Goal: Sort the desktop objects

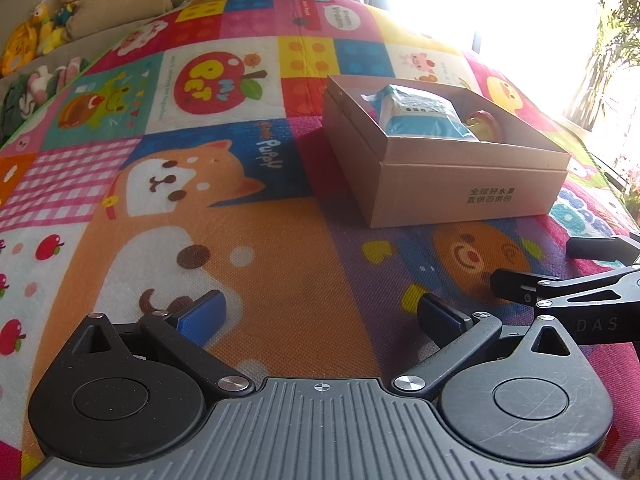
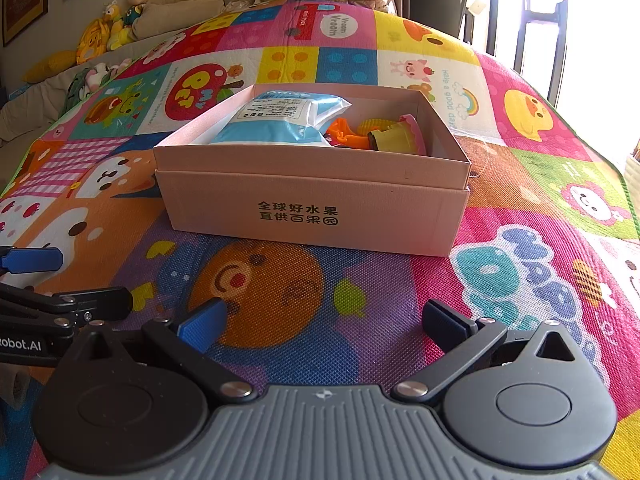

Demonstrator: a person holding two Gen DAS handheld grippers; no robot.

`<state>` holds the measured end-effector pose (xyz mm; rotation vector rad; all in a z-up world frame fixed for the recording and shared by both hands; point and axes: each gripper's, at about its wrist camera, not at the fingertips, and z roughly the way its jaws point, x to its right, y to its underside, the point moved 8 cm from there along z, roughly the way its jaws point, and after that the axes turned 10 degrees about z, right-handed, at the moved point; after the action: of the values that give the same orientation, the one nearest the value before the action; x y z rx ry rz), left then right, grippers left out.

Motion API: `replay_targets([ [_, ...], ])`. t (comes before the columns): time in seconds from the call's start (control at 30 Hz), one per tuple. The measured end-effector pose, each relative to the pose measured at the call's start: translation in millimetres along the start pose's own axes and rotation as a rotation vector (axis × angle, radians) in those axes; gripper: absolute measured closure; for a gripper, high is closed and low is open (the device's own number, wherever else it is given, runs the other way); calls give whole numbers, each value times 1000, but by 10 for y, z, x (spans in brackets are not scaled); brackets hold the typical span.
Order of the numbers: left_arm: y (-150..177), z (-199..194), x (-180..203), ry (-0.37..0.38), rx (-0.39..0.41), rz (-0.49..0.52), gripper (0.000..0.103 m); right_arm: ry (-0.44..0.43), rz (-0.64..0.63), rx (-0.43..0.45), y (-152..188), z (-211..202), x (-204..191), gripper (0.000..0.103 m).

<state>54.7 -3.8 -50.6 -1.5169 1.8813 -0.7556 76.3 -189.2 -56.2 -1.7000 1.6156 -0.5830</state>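
- Cardboard is what the box [image 2: 316, 204] is made of: tan, shallow, open-topped, seated in a slightly wider base that shows as a step along its front, with dark printed characters on the front wall.
- It sits on the mat [image 2: 304, 320] toward the far right side, well apart from both grippers.
- Inside, a blue-and-white packet [image 2: 280, 120] is propped against the left part, rising above the rim; orange, yellow and pink toys [image 2: 380, 136] are crowded at the right end.
- Nothing loose is seen on the mat, so sorting is judged nearly or wholly done.
- The left gripper [image 1: 320, 314] hangs low over the mat with jaws spread wide and nothing between them; the right gripper [image 2: 324, 320] is likewise wide and empty, just beside it.
- Risk: the packet could be tipped out if the light box is nudged or its rim caught by a finger.
- Risk: the two grippers, held so close, could be knocked together on any sideways move.
- Glare from the window [image 1: 492, 4] washes out the far right edge; anything lying there could be missed.
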Motion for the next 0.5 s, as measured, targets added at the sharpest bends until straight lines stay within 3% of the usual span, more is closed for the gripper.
replay_targets([
  [0.5, 8, -6, -20, 3, 3, -4, 0, 0, 0, 0, -1, -3, 2, 0],
])
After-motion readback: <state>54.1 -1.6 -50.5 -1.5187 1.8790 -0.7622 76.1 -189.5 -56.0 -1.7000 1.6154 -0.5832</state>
